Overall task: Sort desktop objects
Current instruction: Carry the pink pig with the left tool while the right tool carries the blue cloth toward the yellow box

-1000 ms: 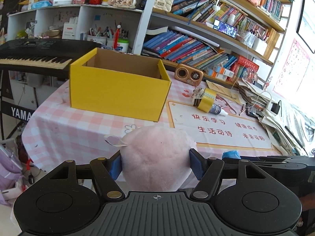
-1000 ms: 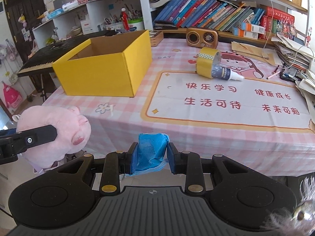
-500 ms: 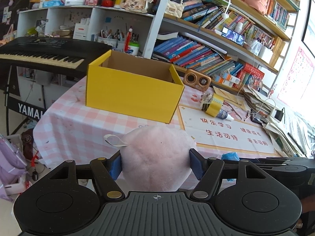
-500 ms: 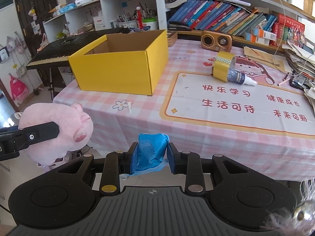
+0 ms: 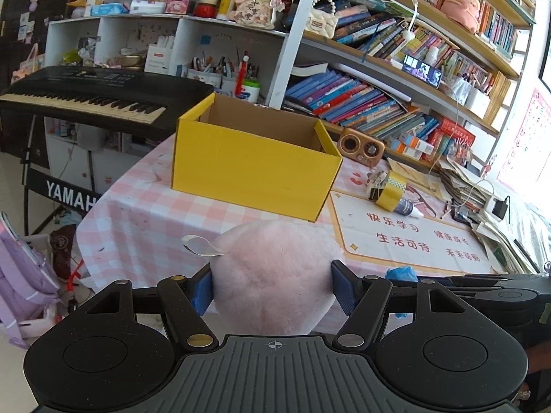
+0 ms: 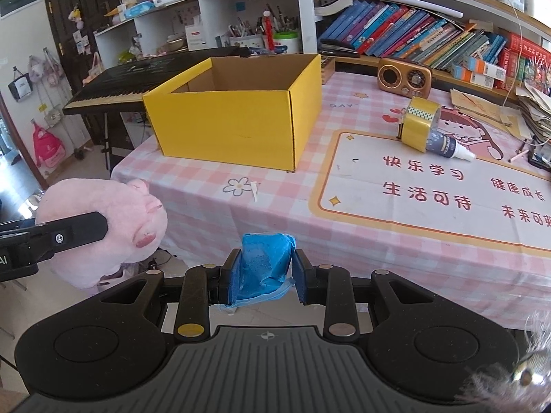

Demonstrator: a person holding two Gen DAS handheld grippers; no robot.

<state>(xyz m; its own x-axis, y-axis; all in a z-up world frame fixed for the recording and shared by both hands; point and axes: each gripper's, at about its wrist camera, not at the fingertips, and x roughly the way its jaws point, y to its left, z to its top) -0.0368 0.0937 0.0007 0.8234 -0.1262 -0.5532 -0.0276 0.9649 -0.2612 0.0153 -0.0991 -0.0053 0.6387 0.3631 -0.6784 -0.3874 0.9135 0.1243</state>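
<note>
My left gripper [image 5: 272, 290] is shut on a round pink plush pig [image 5: 273, 275], held in the air off the table's near edge. From the right wrist view the same pig [image 6: 113, 220] shows at the left, face forward, with a left finger [image 6: 69, 230] across it. A crumpled blue plastic packet [image 6: 263, 263] sits pinched in my right gripper [image 6: 265, 277], also short of the table. An open yellow cardboard box [image 5: 255, 165] [image 6: 237, 120] stands empty on the pink checked tablecloth [image 6: 261, 213] ahead. The right gripper [image 5: 406, 275] shows at the right in the left wrist view.
A yellow tape roll [image 6: 418, 124] and a small glue bottle [image 6: 447, 146] lie on the printed mat [image 6: 430, 189]. A wooden radio [image 6: 403, 77] stands behind. Paper stacks [image 5: 499, 227] crowd the right edge. A keyboard [image 5: 93, 96] and bookshelves [image 5: 361, 96] stand beyond the table.
Both grippers have drawn back from the table with their loads, so the box and table look smaller and farther. Neither grip has altered.
</note>
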